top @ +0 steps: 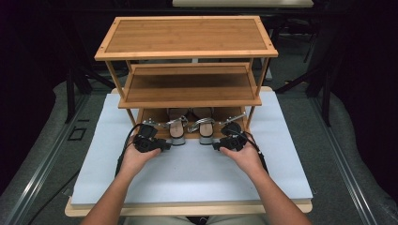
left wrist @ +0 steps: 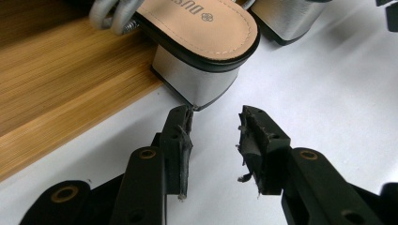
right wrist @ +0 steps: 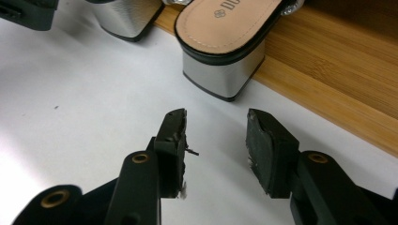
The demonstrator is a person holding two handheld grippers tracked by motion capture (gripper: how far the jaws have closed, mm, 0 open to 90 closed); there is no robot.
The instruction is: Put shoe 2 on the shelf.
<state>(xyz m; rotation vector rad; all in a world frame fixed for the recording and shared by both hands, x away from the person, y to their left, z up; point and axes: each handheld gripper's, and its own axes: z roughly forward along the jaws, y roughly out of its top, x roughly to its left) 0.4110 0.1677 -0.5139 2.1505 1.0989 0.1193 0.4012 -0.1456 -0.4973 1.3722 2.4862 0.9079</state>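
A three-tier bamboo shoe rack [top: 187,37] is parked at the far side of the white worktop [top: 197,171], top two shelves bare. On the lowest shelf [left wrist: 56,79] a pair of silver block-heel sandals is set side by side, toes in, heels poking out over the front edge toward the person. The left sandal [top: 177,129] is lined up with the left gripper [top: 164,145], and the right sandal [top: 205,129] with the right gripper [top: 217,146]. Both sets of jaws are spread, nothing pinched; each is held just short of its heel, the left one nearly touching.

Probably a grab at the heels is planned. The heel sides look slick and metallic, and the jaw pads are visibly chewed up, so a slip could easily be had. The straps could also get snagged under the middle shelf if a sandal is lifted rather than slid out.
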